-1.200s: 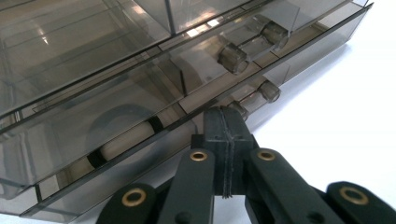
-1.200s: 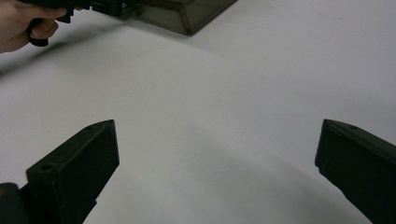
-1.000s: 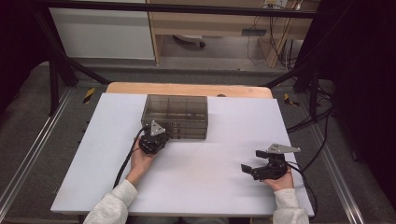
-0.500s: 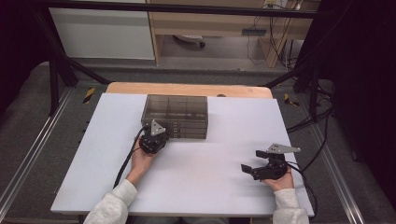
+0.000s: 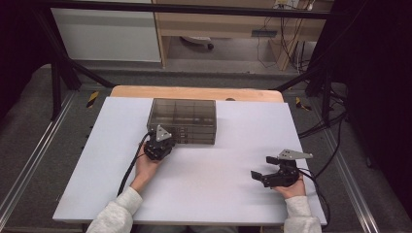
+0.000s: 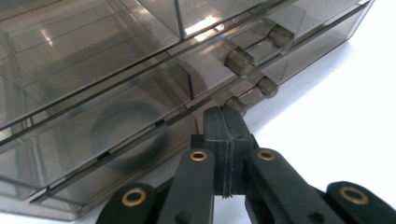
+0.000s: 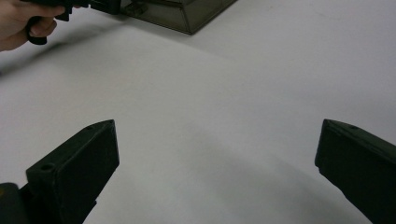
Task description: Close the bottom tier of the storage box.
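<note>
Looks like lab or recording workspace. White table [image 5: 204, 194] on wooden top, framed by black metal struts [image 5: 58, 73] and floor rails [image 5: 29, 165]. Loose cables [image 5: 320, 126] trailing at right. Plain wooden bench [image 5: 233, 24] and white cabinet [image 5: 107, 34] behind; grey carpeted floor [image 5: 29, 111], yellow-black hazard tape marks [image 5: 92, 98].

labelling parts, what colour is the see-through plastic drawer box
Smoky grey-brown see-through plastic drawer box, best in the left gripper view.
</note>
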`<state>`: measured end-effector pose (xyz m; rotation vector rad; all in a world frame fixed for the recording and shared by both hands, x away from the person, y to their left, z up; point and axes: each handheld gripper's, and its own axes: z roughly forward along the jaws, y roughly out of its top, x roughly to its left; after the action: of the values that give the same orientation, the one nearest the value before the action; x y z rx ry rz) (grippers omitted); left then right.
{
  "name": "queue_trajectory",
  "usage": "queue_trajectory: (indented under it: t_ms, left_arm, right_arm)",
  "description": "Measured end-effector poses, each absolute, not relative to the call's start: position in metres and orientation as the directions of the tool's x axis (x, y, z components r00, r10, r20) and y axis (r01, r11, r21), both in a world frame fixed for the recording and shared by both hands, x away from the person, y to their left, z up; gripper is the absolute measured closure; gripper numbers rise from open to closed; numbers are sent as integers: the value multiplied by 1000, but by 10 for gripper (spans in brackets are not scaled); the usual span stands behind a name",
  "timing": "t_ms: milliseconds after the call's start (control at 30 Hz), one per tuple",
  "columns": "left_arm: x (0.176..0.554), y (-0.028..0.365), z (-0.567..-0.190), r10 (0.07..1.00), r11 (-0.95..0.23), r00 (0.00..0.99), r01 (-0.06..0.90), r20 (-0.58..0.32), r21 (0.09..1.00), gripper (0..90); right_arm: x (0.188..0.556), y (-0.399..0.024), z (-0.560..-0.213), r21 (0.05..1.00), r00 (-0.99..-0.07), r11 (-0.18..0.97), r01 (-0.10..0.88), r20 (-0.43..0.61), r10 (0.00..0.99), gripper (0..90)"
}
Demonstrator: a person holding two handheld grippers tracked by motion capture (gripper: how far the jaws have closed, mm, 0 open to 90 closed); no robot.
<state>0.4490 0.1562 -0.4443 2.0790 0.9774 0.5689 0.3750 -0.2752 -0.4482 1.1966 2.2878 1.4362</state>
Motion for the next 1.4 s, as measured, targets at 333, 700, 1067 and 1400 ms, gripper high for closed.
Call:
queue_trajectory:
  t_ms: [333,700,1067,1400]
  left_arm:
    - [432,165,-435,766,-431,641,462,44,775,785]
    - [417,183,-428,763,-422,646,476,18,772,484]
    - [401,203,-427,763,-396,646,487,-15,778,230]
    - [388,227,-429,767,-384,640,506,-39,772,75]
  right_arm:
    - [375,-275,-448,821,-656,204,533,249,713,3]
    - [375,-275,-448,821,-655,202,533,250,713,2]
    - [375,-275,-448,822,-656,203,532,249,713,2]
    - [375,-275,-448,822,-658,207,531,246,712,3]
